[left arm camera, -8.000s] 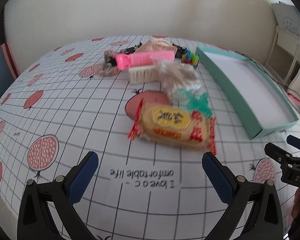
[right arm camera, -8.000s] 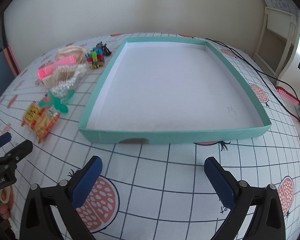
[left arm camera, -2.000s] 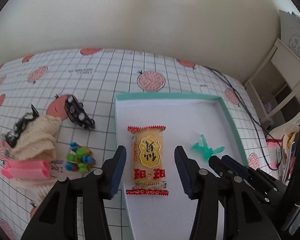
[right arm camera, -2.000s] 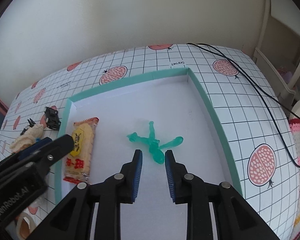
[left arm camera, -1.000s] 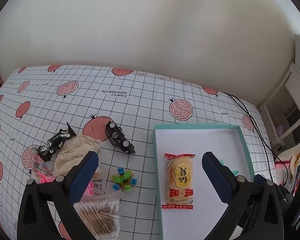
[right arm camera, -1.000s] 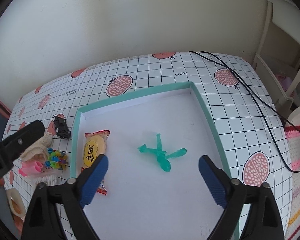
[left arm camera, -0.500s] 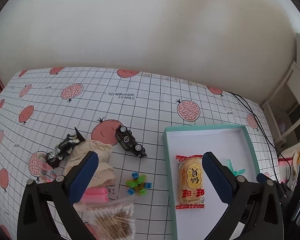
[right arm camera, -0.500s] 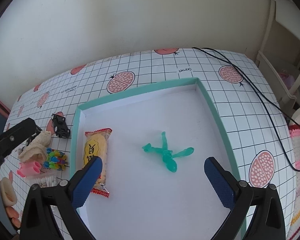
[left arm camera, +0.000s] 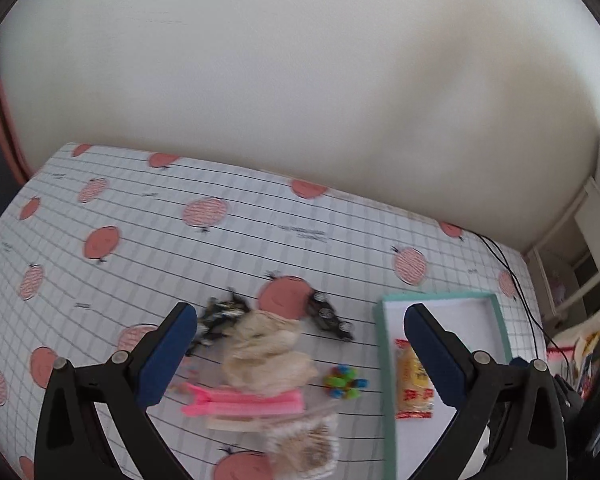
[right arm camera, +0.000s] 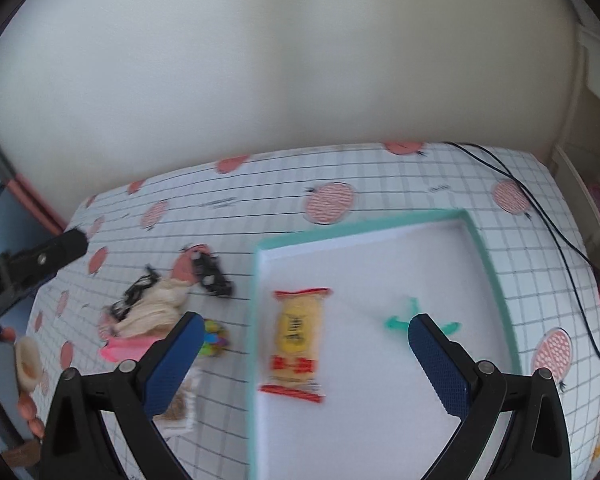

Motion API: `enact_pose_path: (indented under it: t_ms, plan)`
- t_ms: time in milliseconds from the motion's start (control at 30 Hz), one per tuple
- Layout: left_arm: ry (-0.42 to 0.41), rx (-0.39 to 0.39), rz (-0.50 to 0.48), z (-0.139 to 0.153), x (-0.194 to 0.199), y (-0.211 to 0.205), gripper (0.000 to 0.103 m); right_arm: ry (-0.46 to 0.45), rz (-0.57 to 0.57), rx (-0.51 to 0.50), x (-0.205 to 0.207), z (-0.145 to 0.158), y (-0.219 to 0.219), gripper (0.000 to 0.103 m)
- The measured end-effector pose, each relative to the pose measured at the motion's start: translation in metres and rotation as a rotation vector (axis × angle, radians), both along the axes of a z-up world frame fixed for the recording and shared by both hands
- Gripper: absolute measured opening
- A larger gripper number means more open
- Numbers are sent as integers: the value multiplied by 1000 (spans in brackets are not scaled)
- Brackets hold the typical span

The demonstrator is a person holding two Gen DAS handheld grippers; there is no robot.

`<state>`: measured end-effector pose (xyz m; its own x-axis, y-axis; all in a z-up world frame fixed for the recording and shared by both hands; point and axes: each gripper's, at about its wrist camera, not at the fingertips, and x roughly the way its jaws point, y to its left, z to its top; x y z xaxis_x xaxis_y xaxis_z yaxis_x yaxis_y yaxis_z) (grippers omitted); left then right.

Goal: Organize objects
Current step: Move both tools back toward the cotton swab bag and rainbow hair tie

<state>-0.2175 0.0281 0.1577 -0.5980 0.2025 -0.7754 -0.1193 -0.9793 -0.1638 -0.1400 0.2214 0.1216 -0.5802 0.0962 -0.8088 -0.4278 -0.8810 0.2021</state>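
Tray (right arm camera: 488,256), teal-walled with a white floor, sits on the table (right arm camera: 400,184) under a grid-and-pomegranate cloth; all places below are relative to the tray.

Inside the tray: snack packet (right arm camera: 297,340), yellow with red ends, lies lengthwise close to the left wall. Green plastic figure (right arm camera: 398,320) lies flat near the middle, right of the packet, partly hidden behind a right-gripper finger.

Outside the tray, left of its left wall, loose clutter on the cloth:
- cream lace fabric (left arm camera: 268,354), bunched, largest of the heap
- clear bag of cotton swabs (left arm camera: 306,446), nearest the camera in the left wrist view
- pink comb (left arm camera: 244,402), between fabric and bag, lying over a pale flat item too blurred to identify
- black toy car (left arm camera: 330,318), beyond the fabric, near the tray's far left corner
- black hair accessory (left arm camera: 220,316), possibly beaded, at the fabric's far left; blur prevents certainty
- small multicoloured toy (left arm camera: 344,376), just beside the left wall

Right gripper (right arm camera: 302,364): jaws spread wide, nothing between the pads, hanging above the tray's left wall and the packet.

Left gripper (left arm camera: 300,358): jaws spread wide, empty, above the clutter left of the tray.

Black cable (right arm camera: 540,216) trails over the cloth beyond the tray's right wall.
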Motion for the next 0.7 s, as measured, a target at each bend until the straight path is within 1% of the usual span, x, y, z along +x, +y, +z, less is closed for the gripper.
enact_pose_path:
  t_ms: [100, 167, 300, 400, 467, 600, 700]
  plan:
    - [3, -14, 38, -1, -2, -21, 103, 2, 60, -18, -11, 1, -23, 103]
    - [-10, -32, 67, -4, -5, -35, 103, -7, 104, -23, -18, -2, -38, 103]
    - [-60, -38, 100, -15, -10, -59, 103, -50, 201, -31, -35, -15, -72, 103]
    - [-87, -51, 102, -24, -12, -69, 103, -90, 235, -43, -43, -29, -91, 103]
    - [-115, -68, 98, -31, -14, -72, 103, -119, 239, -42, -48, -39, -101, 103]
    - [-164, -93, 63, -48, -19, -74, 103, -177, 269, -65, -51, -56, -113, 103]
    - [-181, -94, 70, -57, -22, -79, 103, -208, 285, -64, -54, -66, -121, 103]
